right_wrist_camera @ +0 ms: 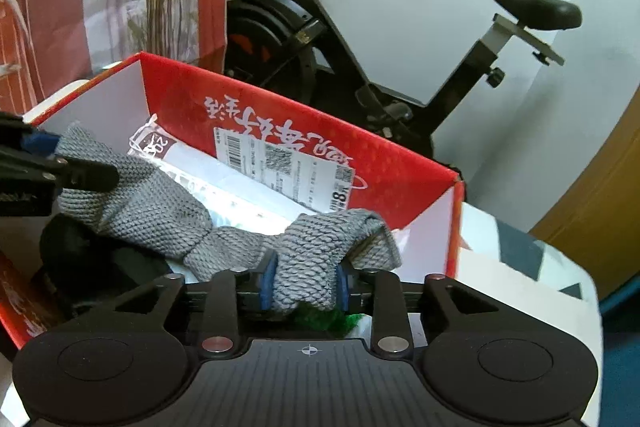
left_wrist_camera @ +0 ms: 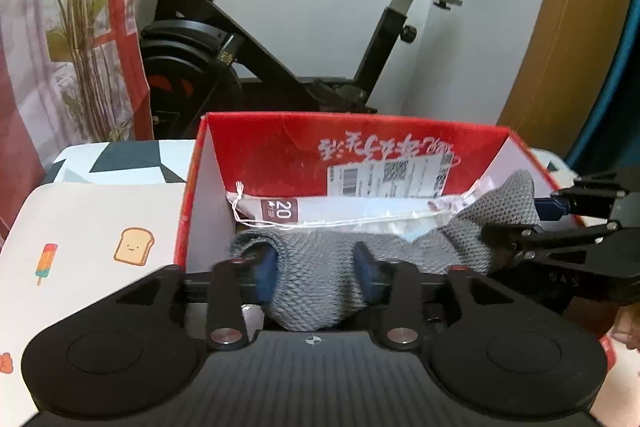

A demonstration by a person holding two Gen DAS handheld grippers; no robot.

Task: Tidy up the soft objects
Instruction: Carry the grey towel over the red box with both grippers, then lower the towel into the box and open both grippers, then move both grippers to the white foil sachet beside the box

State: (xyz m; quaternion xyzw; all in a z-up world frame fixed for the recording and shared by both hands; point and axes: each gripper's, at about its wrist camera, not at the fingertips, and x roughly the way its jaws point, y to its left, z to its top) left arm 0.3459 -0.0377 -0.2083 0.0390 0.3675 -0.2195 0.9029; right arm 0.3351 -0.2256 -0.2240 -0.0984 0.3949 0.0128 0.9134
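Grey knitted cloth (left_wrist_camera: pixel 316 279) — lying inside your red cardboard box (left_wrist_camera: pixel 280 147), atop a white plastic packet (left_wrist_camera: pixel 320 213). Left gripper (left_wrist_camera: pixel 316 267): fingers released, cloth between. Right gripper (right_wrist_camera: pixel 306 281): fingers clenched on cloth.

My left camera looks forward and down along its fingers, close over the red box (left_wrist_camera: pixel 360 143). My right does likewise from the box's other end. Both share the box, grey knit (right_wrist_camera: pixel 160 207), and perhaps the same exercise bike (left_wrist_camera: pixel 280 39).
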